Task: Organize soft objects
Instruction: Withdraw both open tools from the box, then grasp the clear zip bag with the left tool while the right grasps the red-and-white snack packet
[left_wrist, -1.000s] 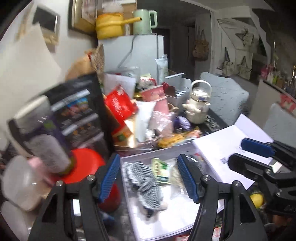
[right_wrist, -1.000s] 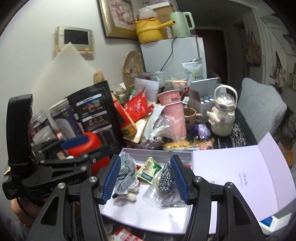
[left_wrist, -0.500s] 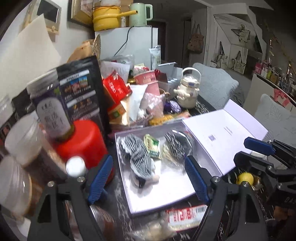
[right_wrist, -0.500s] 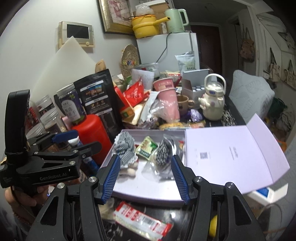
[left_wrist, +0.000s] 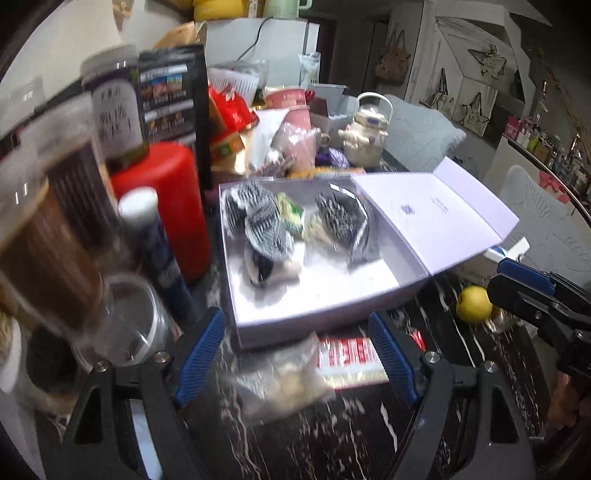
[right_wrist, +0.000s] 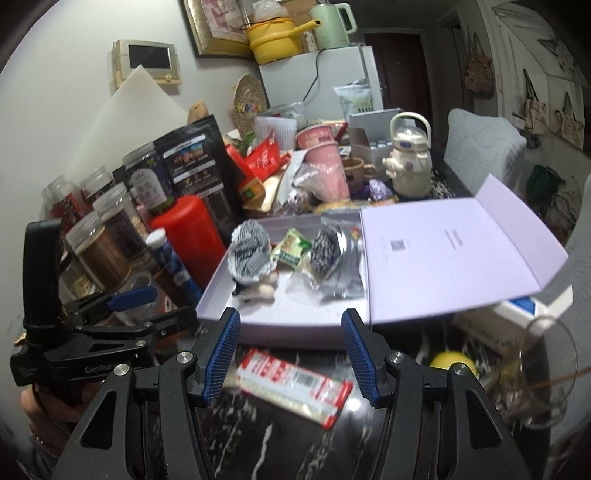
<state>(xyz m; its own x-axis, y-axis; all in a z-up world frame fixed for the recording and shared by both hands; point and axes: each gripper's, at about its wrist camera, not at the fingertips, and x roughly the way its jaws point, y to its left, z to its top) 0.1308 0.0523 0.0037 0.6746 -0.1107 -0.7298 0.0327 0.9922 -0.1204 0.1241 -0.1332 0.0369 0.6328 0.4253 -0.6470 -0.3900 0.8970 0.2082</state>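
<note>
A clear crinkly plastic packet with pale lumpy contents (left_wrist: 284, 376) lies on the dark marbled tabletop (left_wrist: 332, 443), low in the middle of the left wrist view, just in front of the open white cardboard box (left_wrist: 325, 306). It looks light, soft and slippery; a pinch across its bulging middle, rather than on the loose film edge, would likely hold best. Beside it, to the right, lies a flat red-and-white wrapped snack bar (right_wrist: 295, 384), also light and pliable. Inside the box rest black-and-white checked fabric bundles (right_wrist: 249, 251) and a green sachet (right_wrist: 291, 247).

The left claw (left_wrist: 295, 362) points steeply down, its blue pads spread apart around the packet without pressing it. The right claw (right_wrist: 290, 354) tilts down over the snack bar, pads apart, nothing gripped.
</note>
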